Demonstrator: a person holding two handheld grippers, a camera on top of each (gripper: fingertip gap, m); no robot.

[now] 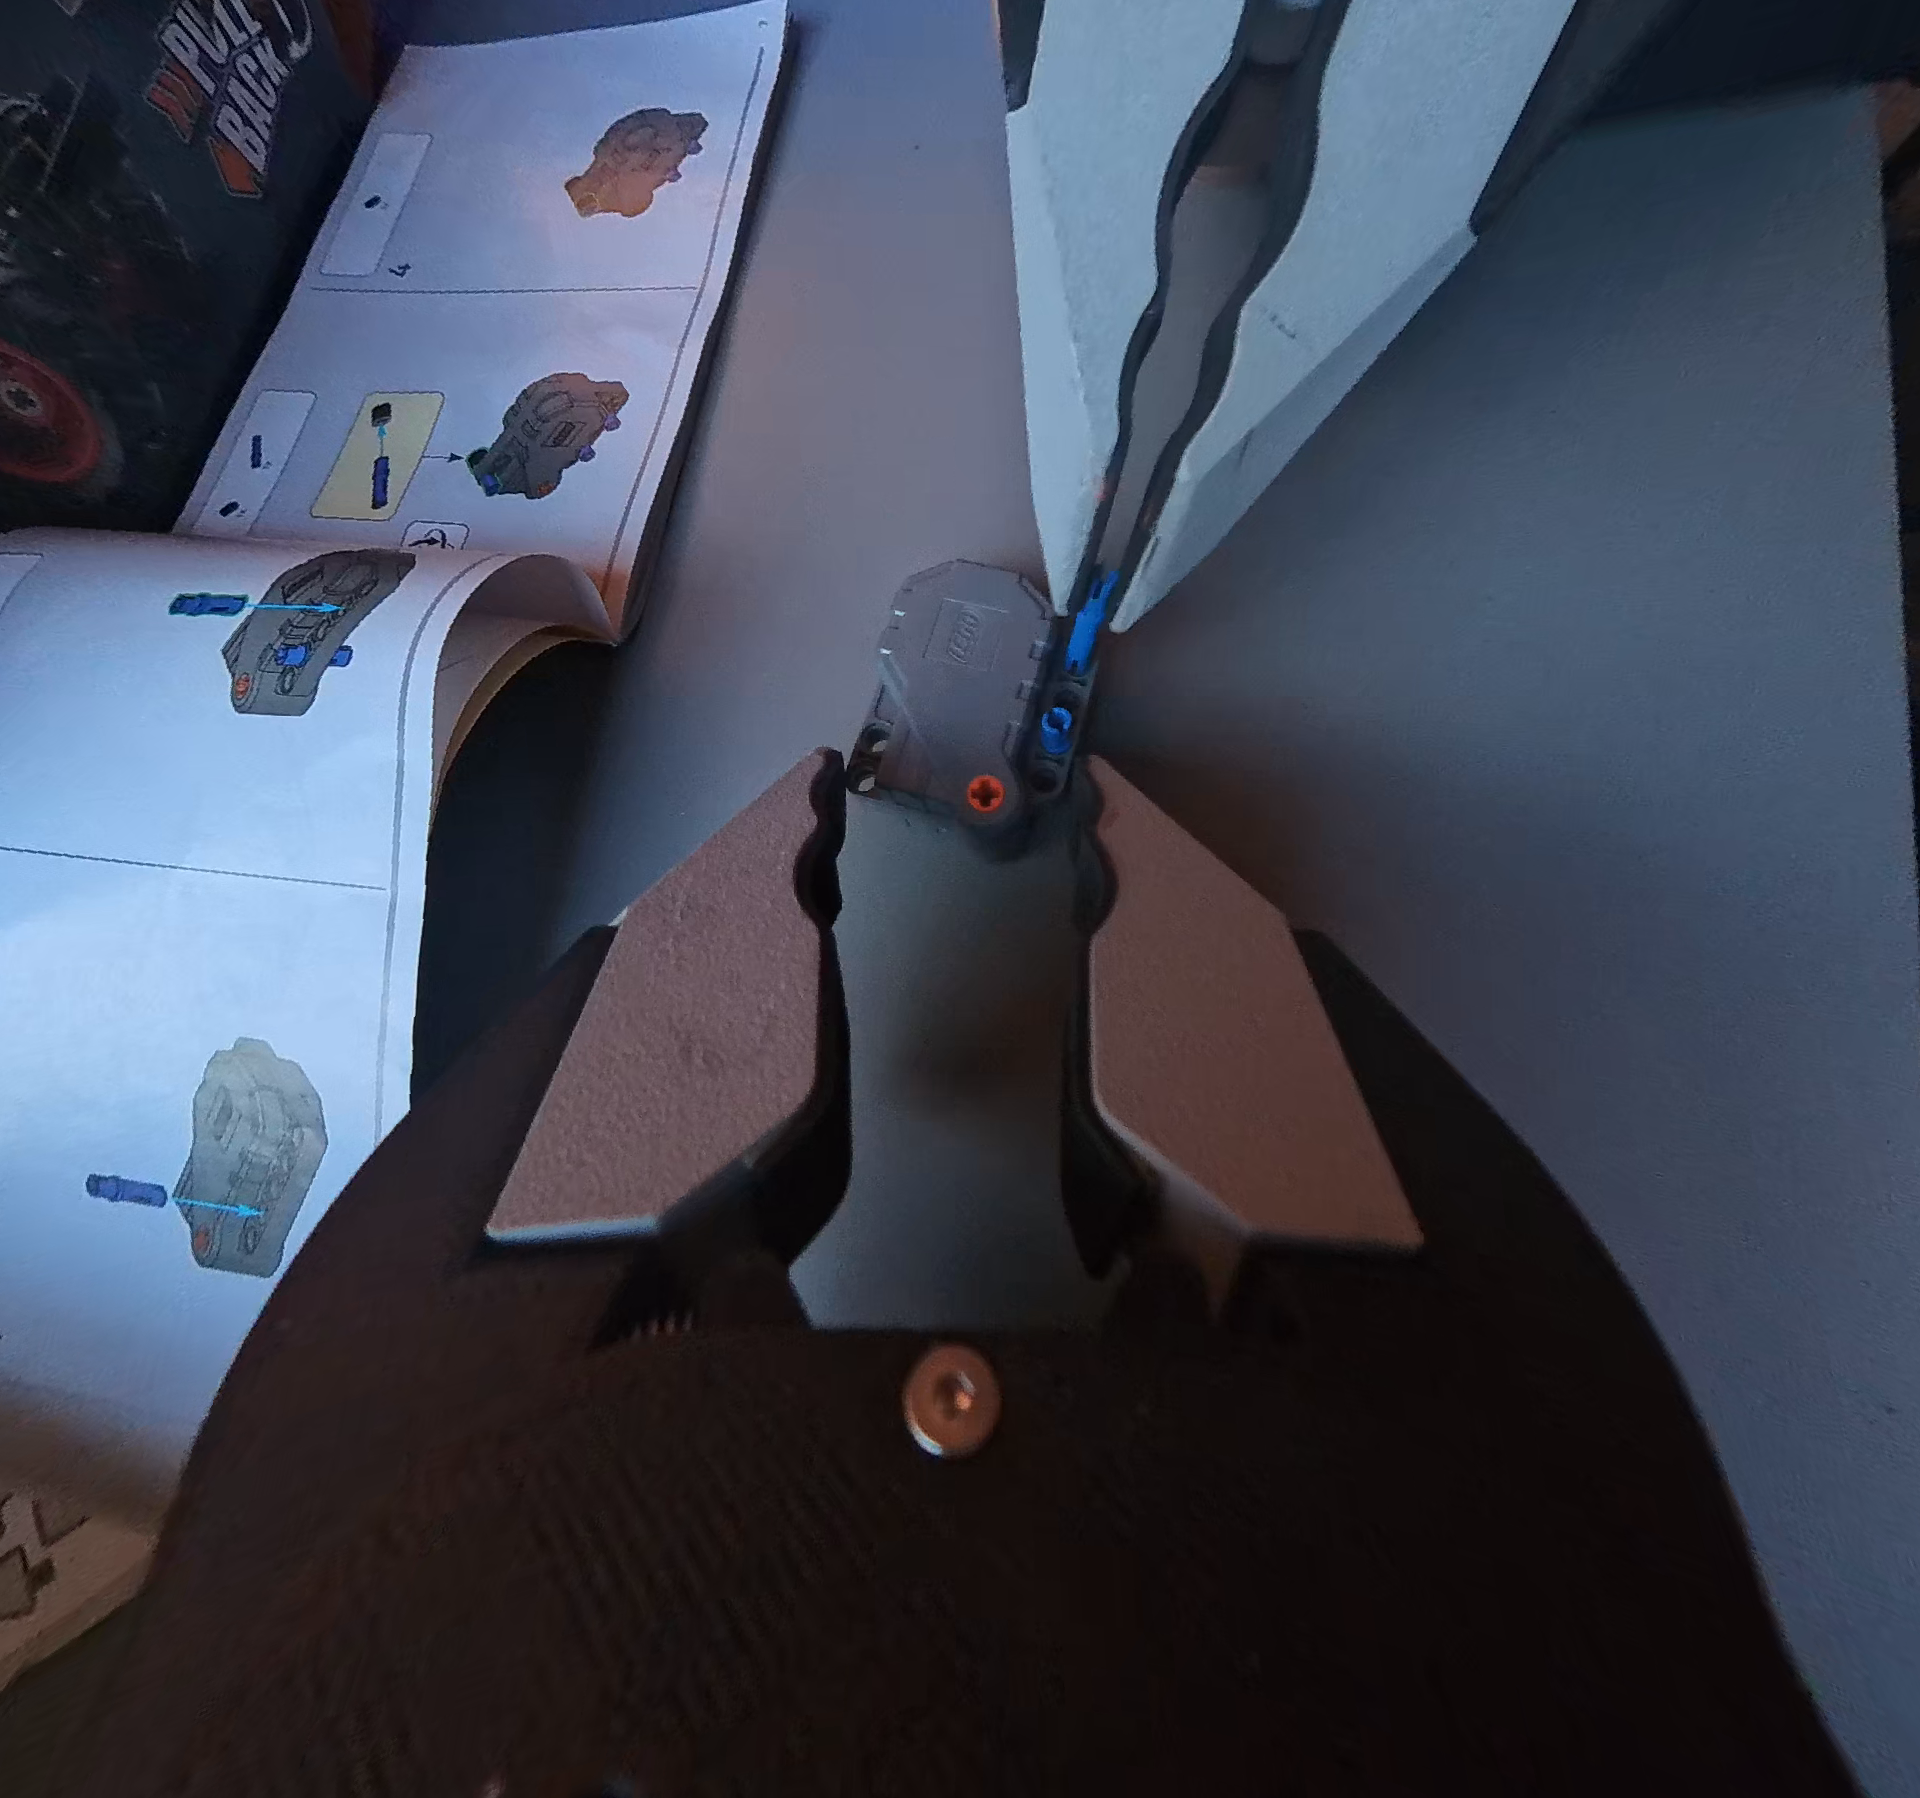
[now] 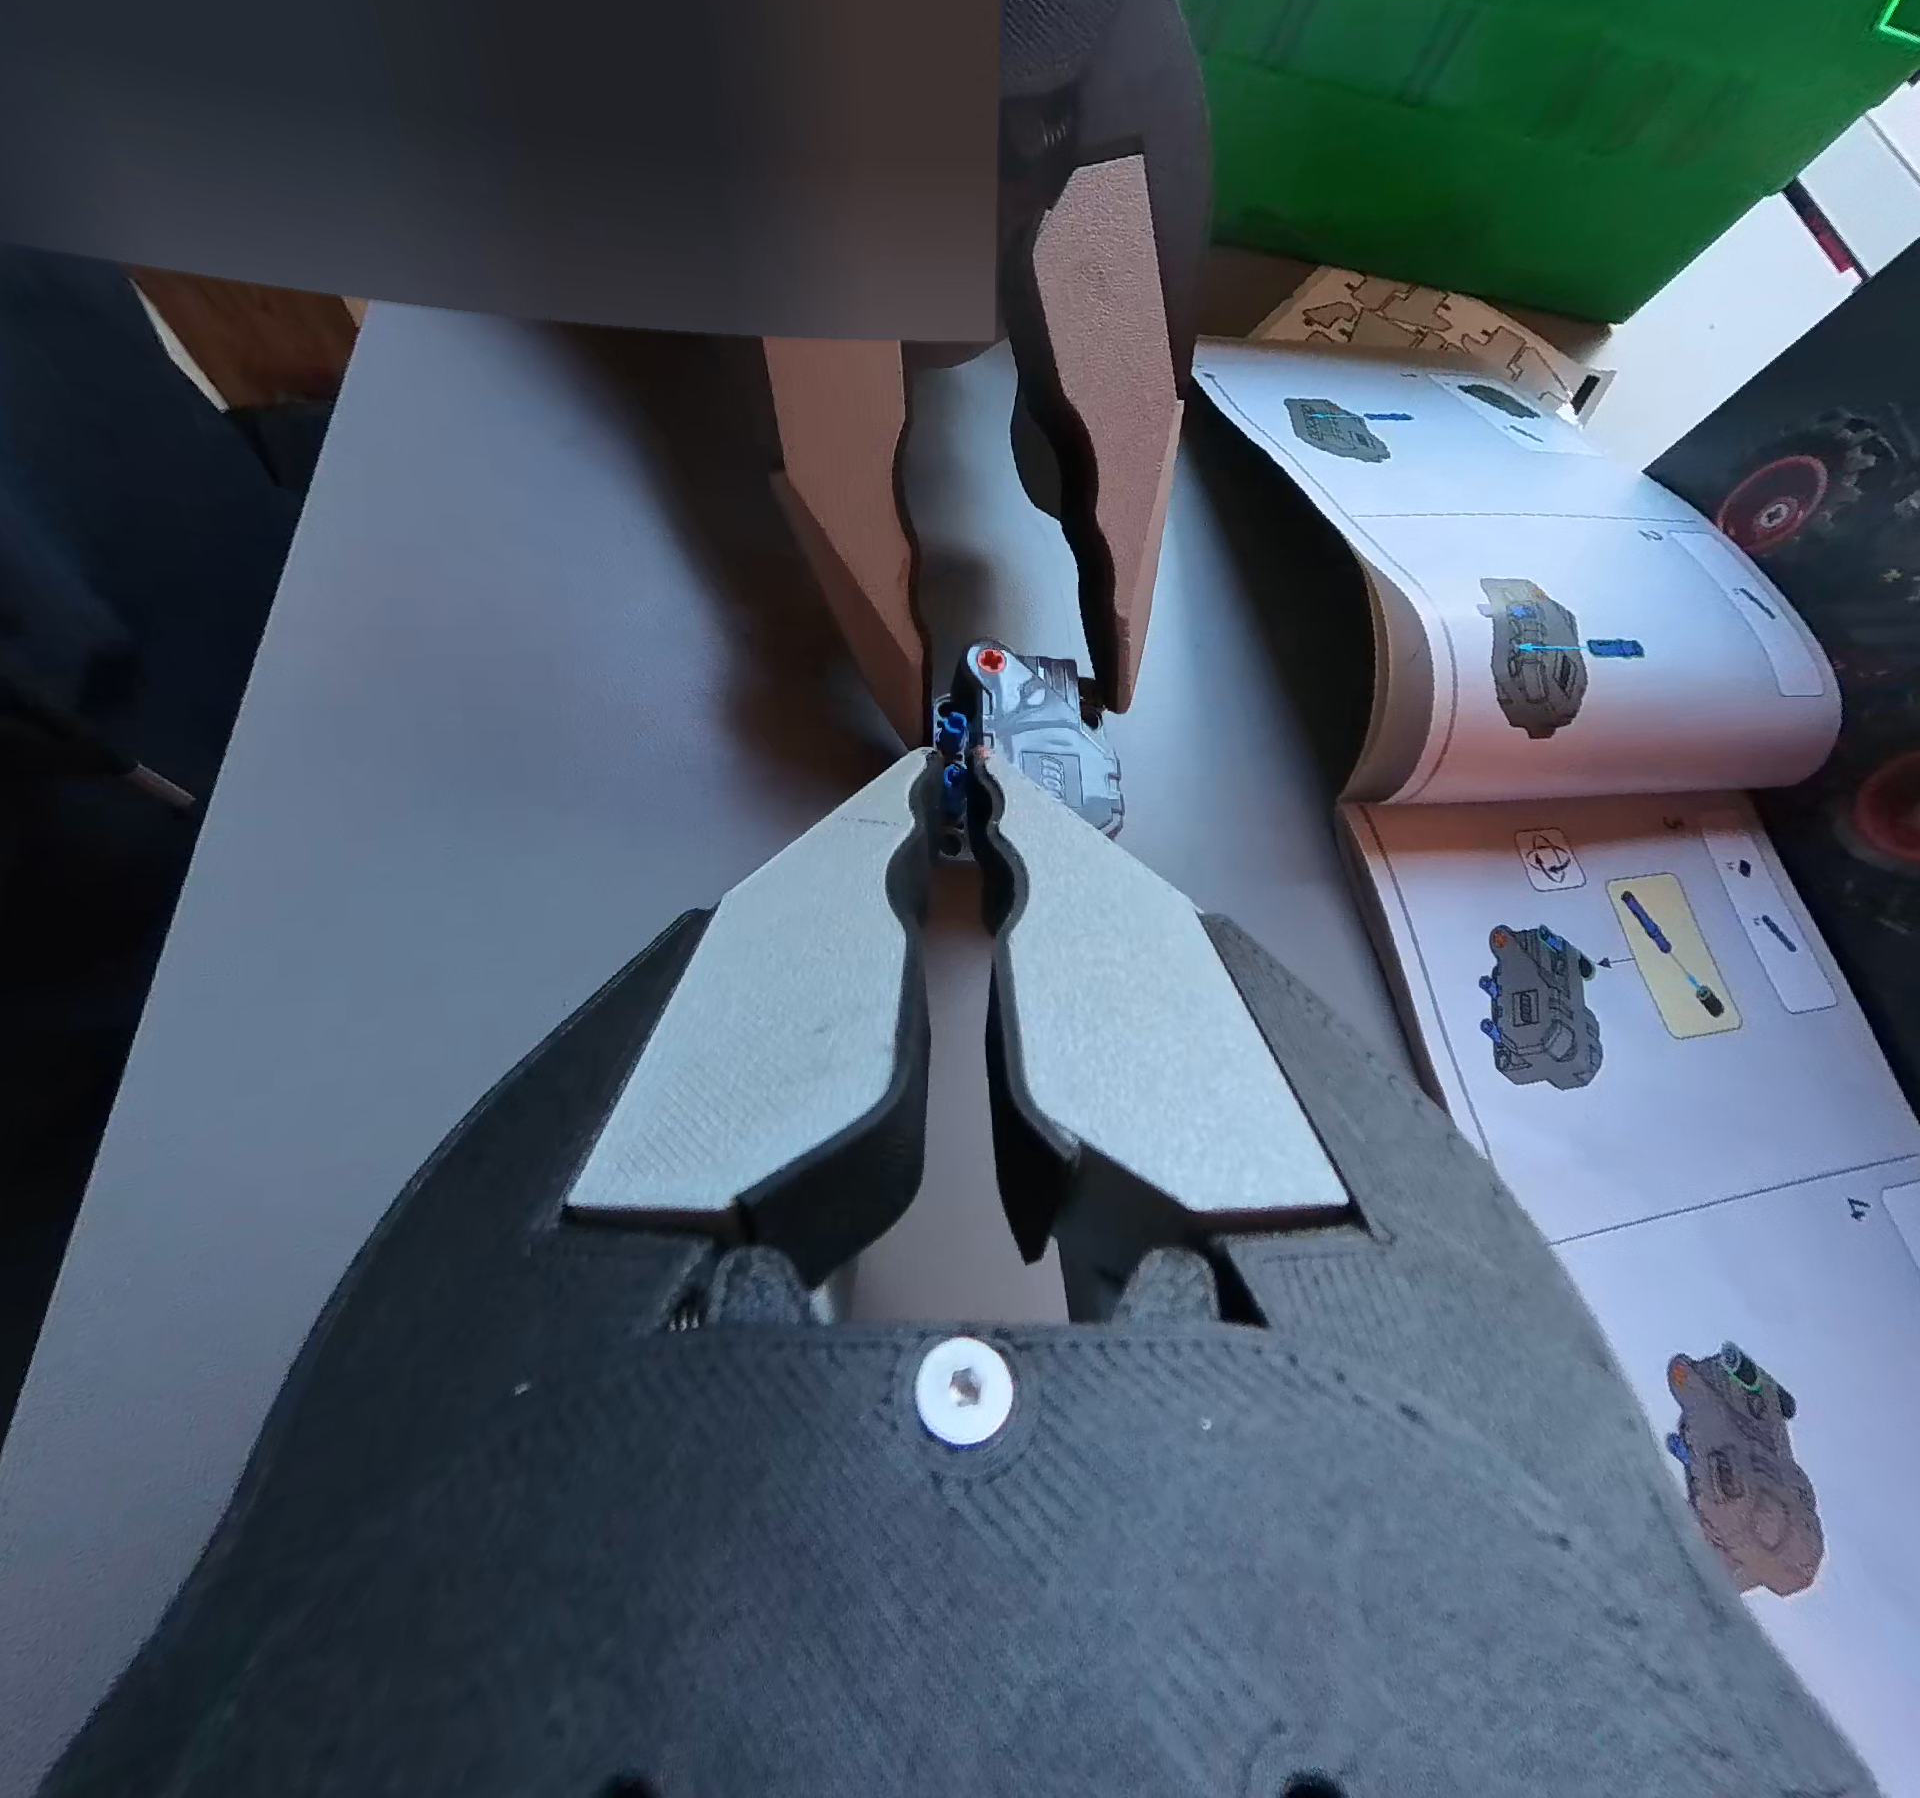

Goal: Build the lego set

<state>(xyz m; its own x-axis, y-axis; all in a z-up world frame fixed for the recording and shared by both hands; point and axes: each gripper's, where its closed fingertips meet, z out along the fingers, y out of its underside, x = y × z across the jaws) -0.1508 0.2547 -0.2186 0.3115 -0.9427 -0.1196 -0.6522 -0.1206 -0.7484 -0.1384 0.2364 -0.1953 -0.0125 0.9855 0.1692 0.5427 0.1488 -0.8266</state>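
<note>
A grey motor block (image 1: 951, 668) with an orange axle hole sits between the brown fingers of my left gripper (image 1: 956, 772), which is shut on its near end. My right gripper (image 2: 956, 761), with white fingers, is shut on a blue pin (image 2: 951, 784) at the black beam along the block's side. A second blue pin (image 1: 1058, 722) sits in that beam. The right gripper (image 1: 1086, 605) comes in from the top of the left wrist view, holding the blue pin (image 1: 1086, 624). The block (image 2: 1049, 740) and the left gripper (image 2: 1018, 699) also show in the right wrist view.
An open instruction booklet (image 1: 468, 346) lies left of the block on the grey table (image 1: 1558, 709); it also shows in the right wrist view (image 2: 1610, 969). The dark set box (image 1: 104, 190) lies beyond it. A green bin (image 2: 1507, 65) stands at the table's far side. The tips of both grippers are at nearly the same place.
</note>
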